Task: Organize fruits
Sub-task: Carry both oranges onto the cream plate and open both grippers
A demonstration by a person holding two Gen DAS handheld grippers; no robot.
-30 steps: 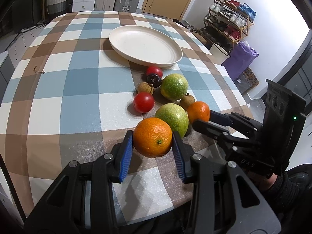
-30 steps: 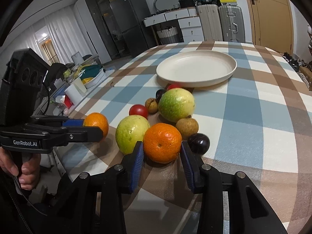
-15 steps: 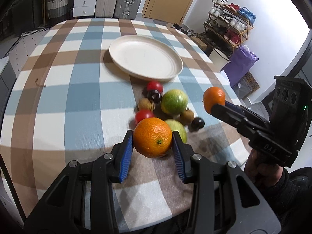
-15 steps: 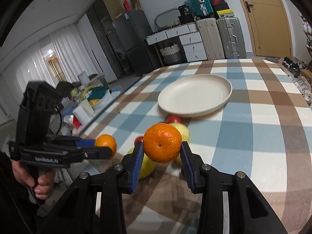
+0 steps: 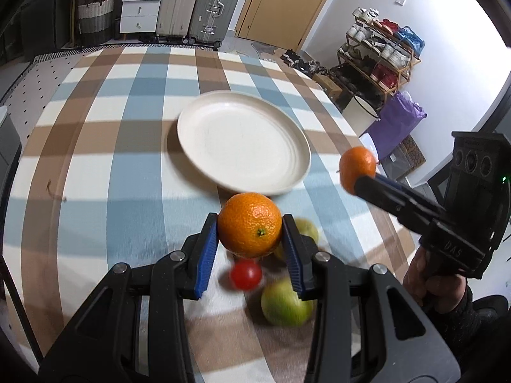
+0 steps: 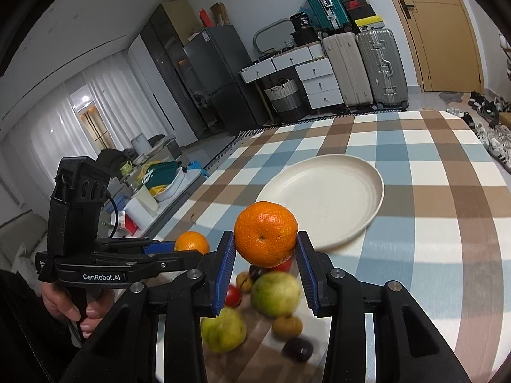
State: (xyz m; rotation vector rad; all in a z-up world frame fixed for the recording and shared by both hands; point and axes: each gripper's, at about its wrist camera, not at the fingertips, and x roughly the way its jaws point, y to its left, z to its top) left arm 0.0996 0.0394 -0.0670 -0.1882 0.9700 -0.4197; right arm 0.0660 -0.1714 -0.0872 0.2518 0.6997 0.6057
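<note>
Both tongs I steer are pinching fruit: my left gripper [image 5: 249, 242] clamps one round orange [image 5: 249, 225] between its blue pads, and my right gripper [image 6: 265, 263] clamps a second orange [image 6: 266, 233], each lifted off the checked tablecloth [image 5: 95, 166]. Below the tips I count two green guavas [image 6: 276, 293], two red tomatoes [image 5: 246, 275], two brown longan-like fruits [image 6: 287, 325] and two dark plums [image 6: 298, 349], blurred. One cream round plate [image 5: 204, 137] lies ahead of both tongs, nothing between.
</note>
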